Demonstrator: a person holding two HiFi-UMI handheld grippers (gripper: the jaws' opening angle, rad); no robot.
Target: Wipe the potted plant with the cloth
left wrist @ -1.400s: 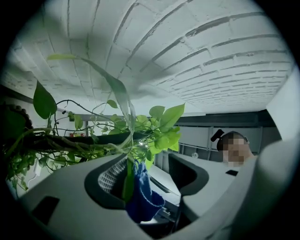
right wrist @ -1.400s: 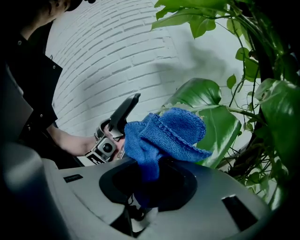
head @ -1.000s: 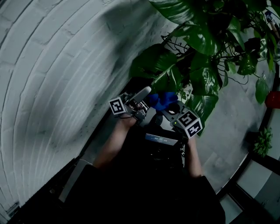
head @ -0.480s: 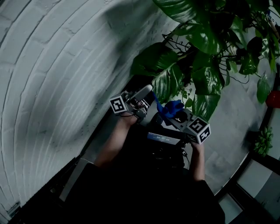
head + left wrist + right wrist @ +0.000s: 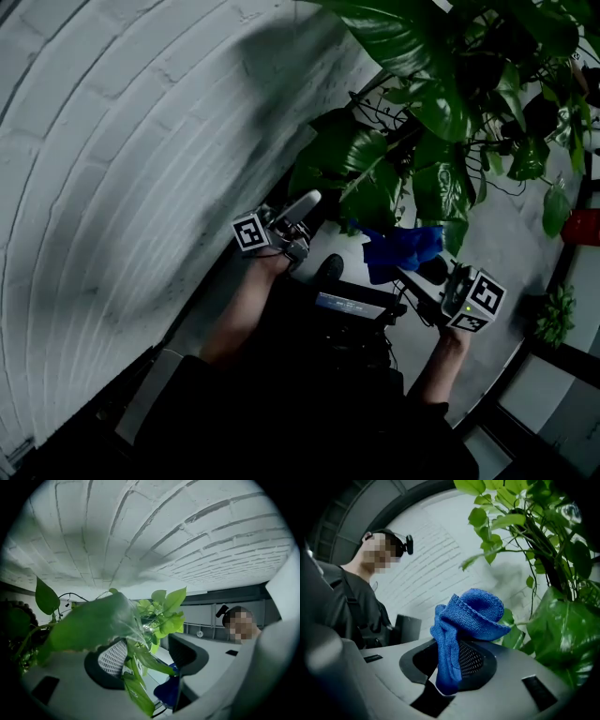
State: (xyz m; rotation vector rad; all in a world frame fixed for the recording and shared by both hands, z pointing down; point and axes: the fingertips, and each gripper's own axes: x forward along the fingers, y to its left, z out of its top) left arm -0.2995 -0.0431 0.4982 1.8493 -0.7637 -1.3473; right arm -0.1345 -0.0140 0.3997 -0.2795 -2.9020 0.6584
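- Since the earlier frames the right gripper (image 5: 417, 272) has swung outwards, away from the left gripper (image 5: 295, 216), and it now sits under the lowest leaves of the tall potted plant with broad glossy green leaves (image 5: 422, 112). The left gripper has kept its place at the wall side of the plant.
- The right gripper is clamped on a bunched blue knitted cloth (image 5: 468, 616); the cloth touches or nearly touches the lowest leaves.
- The left gripper's jaws stand apart. One large green leaf (image 5: 89, 623) lies across one pad and narrower leaves pass between the jaws, but nothing looks pinched.
- Risk, as I judge it: the cloth is held only by a fold, so a strong rub may drag it out. The leaf is only resting, so it may slide off. A hard pull could tear a thin stalk.
- Behind the plant is a white painted brick wall (image 5: 122, 141); beyond it, grey floor (image 5: 506, 234). I cannot make out the pot.
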